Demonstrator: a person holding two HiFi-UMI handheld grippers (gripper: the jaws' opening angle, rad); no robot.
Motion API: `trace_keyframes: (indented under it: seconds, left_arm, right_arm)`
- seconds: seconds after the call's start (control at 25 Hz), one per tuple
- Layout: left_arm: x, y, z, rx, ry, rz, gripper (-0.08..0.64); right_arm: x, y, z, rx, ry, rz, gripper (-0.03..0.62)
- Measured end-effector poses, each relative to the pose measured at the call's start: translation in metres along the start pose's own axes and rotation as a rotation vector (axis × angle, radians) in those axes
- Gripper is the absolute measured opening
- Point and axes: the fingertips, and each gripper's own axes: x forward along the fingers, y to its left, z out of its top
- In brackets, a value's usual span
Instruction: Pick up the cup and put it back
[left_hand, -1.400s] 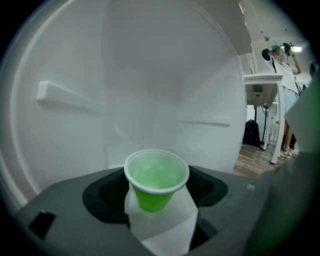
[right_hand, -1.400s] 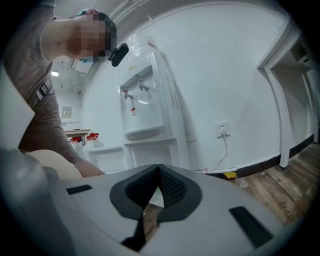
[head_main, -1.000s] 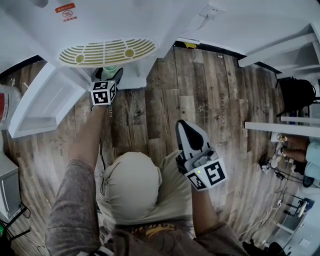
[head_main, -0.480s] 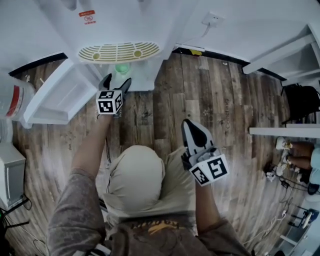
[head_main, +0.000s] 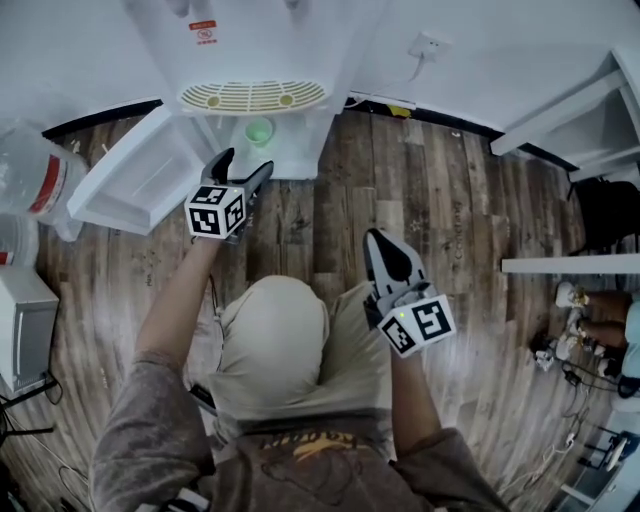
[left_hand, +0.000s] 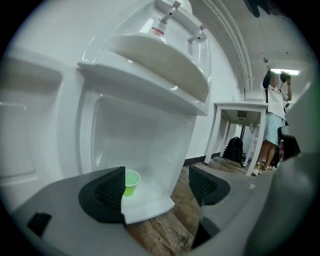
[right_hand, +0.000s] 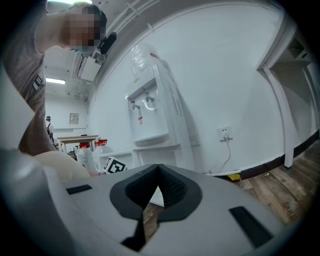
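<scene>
The red label (head_main: 203, 32) on the dispenser (head_main: 300, 45) is unreadable. The left gripper (head_main: 243, 167) gapes empty, with the cup (head_main: 258, 131) at its 12 o'clock. The right gripper (head_main: 373, 238) is clenched on nothing.

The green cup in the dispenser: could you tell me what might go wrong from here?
The green cup lines up with one pad of the open left gripper, not the gap, so a straight approach may knock it over. The wide jaws could catch the compartment wall or the open door.
</scene>
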Motion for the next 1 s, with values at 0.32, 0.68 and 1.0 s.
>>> trace_keyframes:
  seconds: [0.32, 0.68, 1.0]
  left_arm:
    - [-0.048, -0.048, 0.024, -0.009, -0.004, -0.084, 0.38]
    - [-0.095, -0.086, 0.051, 0.002, -0.036, -0.144, 0.379]
    - [-0.132, -0.094, 0.062, 0.031, -0.08, -0.078, 0.379]
  right_arm:
    - [-0.012, -0.007, -0.002, 0.012, 0.003, -0.007, 0.002]
    - [-0.014, -0.008, -0.008, 0.008, 0.014, -0.008, 0.002]
    - [-0.016, -0.01, -0.013, 0.008, 0.025, -0.003, 0.002]
